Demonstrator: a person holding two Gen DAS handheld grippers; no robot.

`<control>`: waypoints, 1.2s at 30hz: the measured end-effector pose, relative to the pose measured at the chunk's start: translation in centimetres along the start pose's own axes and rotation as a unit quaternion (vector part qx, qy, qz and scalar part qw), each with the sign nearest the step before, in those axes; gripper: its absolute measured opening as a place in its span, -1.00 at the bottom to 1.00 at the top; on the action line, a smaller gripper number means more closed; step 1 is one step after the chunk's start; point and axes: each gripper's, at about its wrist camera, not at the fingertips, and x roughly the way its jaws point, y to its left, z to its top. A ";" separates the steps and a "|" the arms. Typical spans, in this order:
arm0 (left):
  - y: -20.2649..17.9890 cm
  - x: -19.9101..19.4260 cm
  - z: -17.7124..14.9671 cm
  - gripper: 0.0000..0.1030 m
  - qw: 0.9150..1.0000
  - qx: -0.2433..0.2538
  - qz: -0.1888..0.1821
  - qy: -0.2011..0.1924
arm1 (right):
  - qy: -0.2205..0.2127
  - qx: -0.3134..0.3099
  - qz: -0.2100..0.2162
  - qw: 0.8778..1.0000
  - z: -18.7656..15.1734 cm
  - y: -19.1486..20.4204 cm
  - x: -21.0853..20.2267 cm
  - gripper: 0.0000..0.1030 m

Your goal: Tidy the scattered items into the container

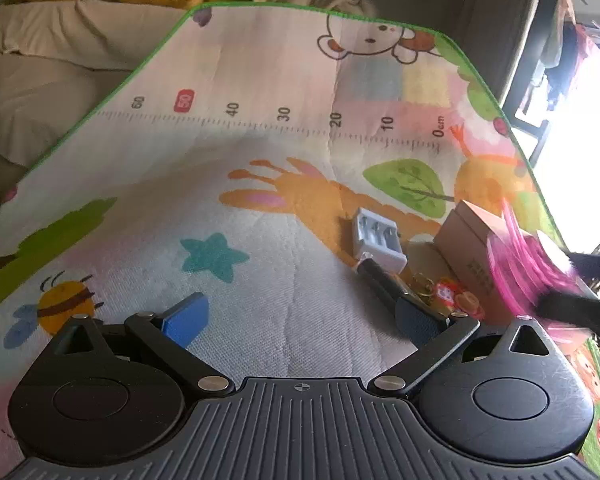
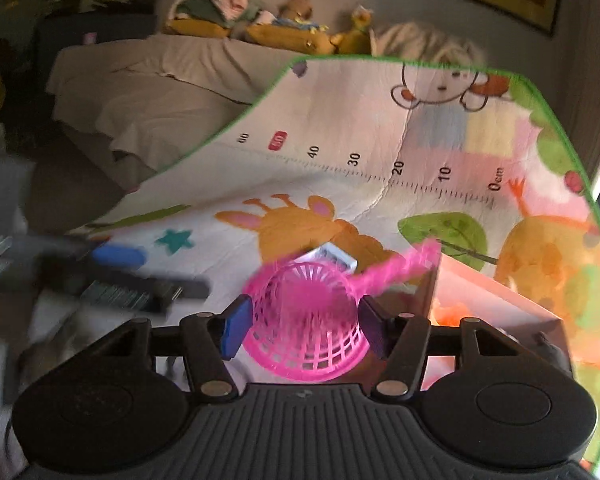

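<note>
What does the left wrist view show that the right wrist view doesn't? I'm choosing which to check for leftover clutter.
Only the left wrist view shows the black pen-like stick and small orange trinkets beside the cardboard box. Only the right wrist view shows the right gripper closed on the pink plastic mesh basket, plus orange contents in the box. Both show the white battery charger and cartoon play mat.

Pink plastic mesh basket (image 2: 306, 320) with handle, motion-blurred, clamped between the pads of the right hand-held gripper (image 2: 304, 326), just beside the open cardboard box (image 1: 470, 258). White battery charger (image 1: 378, 242), black marker (image 1: 380, 282) and small orange trinkets (image 1: 456, 298) lie clustered on the play mat against the box's side.
</note>
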 end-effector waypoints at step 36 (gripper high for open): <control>-10.1 3.8 -0.9 0.61 0.982 0.179 -0.001 0.066 | -0.028 0.291 -0.179 0.939 -16.9 -8.7 -7.9 1.00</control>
